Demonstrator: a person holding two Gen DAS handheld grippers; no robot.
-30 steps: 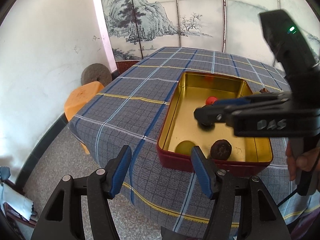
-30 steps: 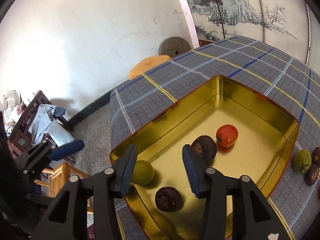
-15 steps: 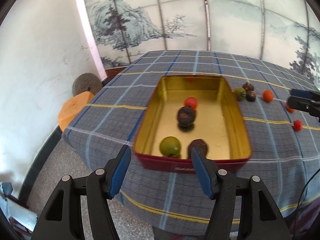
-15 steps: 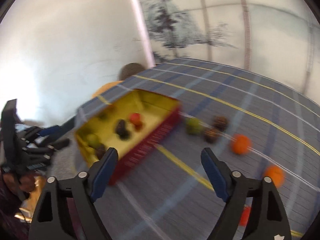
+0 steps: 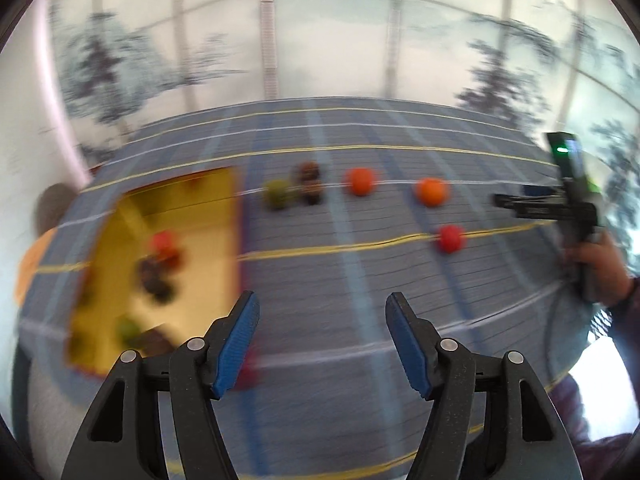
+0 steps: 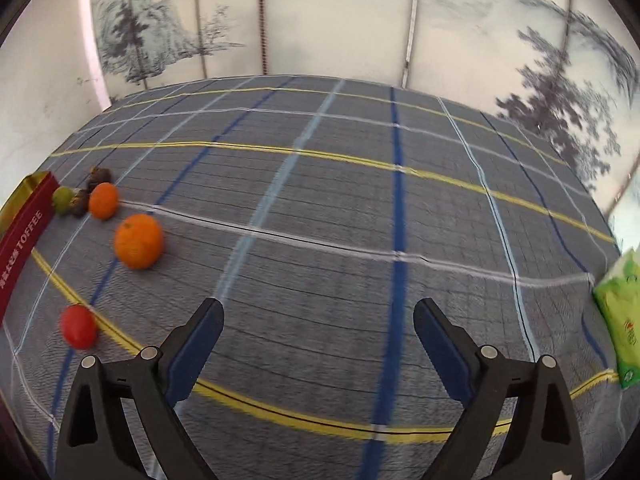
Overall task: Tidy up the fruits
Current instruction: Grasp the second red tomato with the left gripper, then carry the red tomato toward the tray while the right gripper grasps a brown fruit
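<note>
A gold-lined red tin (image 5: 208,224) sits at the table's left, holding a red tomato (image 5: 162,240), dark fruits (image 5: 154,276) and a green fruit (image 5: 128,328); the view is blurred. Loose on the plaid cloth lie a green fruit (image 5: 276,194), dark fruits (image 5: 310,180), two oranges (image 5: 362,181) (image 5: 431,192) and a red tomato (image 5: 451,238). My left gripper (image 5: 322,340) is open and empty. My right gripper (image 6: 318,340) is open and empty; an orange (image 6: 138,241), a second orange (image 6: 103,200) and a tomato (image 6: 79,326) lie to its left.
The tin's red side (image 6: 20,240) shows at the left edge of the right wrist view. A green tissue pack (image 6: 620,316) lies at the table's right edge. The right gripper's body and hand (image 5: 576,208) show at right in the left wrist view. A painted screen stands behind the table.
Both grippers have swung right, away from the tin and toward the loose fruits. The right gripper has left the tin and now faces open cloth.
</note>
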